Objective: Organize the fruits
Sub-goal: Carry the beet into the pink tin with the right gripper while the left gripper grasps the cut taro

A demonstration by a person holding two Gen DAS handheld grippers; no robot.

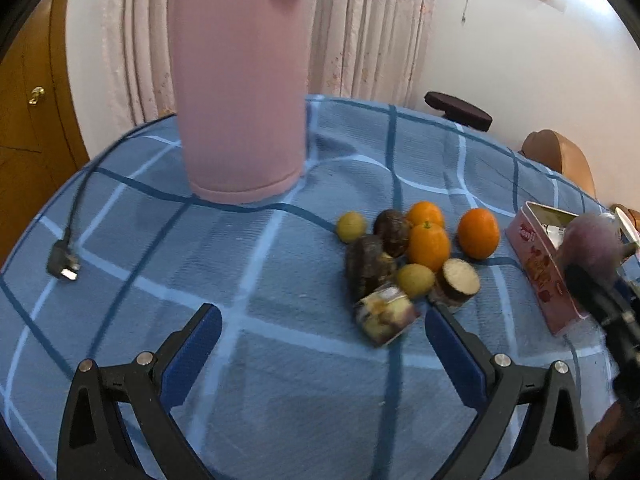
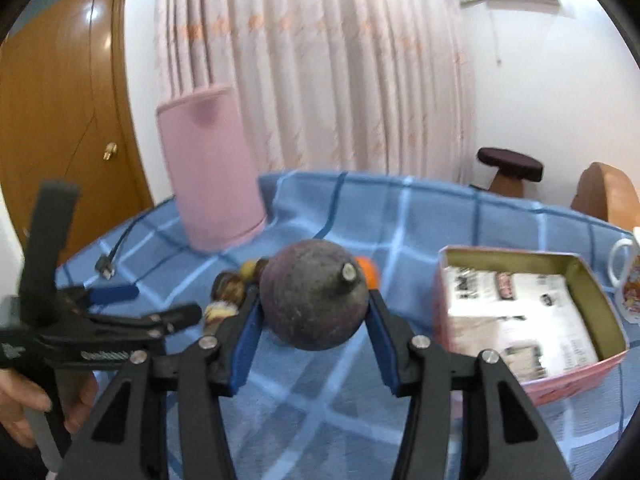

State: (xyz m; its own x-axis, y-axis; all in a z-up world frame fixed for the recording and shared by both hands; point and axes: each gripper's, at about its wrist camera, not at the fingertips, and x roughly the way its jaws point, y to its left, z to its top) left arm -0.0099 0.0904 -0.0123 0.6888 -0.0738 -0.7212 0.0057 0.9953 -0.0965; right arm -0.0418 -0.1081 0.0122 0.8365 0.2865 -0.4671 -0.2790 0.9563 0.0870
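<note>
Purple-brown and round, a mangosteen-like fruit point(image 2: 316, 300) sits clamped between the blue pads of your right gripper point(image 2: 316, 304), held in the air above the blue checked cloth on the bench point(image 2: 360, 216). To its right, near but not touching, an open pink tin point(image 2: 560, 384) stands on the cloth with printed paper packets lying inside (no fruit shows in it from this view).

Your left gripper point(image 1: 322, 340) hangs with its jaws spread wide and nothing between them, just short of the fruit pile. That pile sits together in the middle of the cloth: three oranges point(image 1: 428, 246), two small yellow-green fruits point(image 1: 351, 227), a dark round fruit point(image 1: 392, 232), a long dark piece point(image 1: 365, 266), a cut piece showing pale flesh point(image 1: 460, 276) and a wrapped item point(image 1: 386, 316) nearest the left gripper.

A tall pink jug point(image 1: 240, 80) stands behind the pile, with a loose power plug point(image 1: 63, 266) off to the left.

Judging by this, you are early on: one fruit is lifted, presumably bound for the tin, and the rest of the pile looks untouched.
</note>
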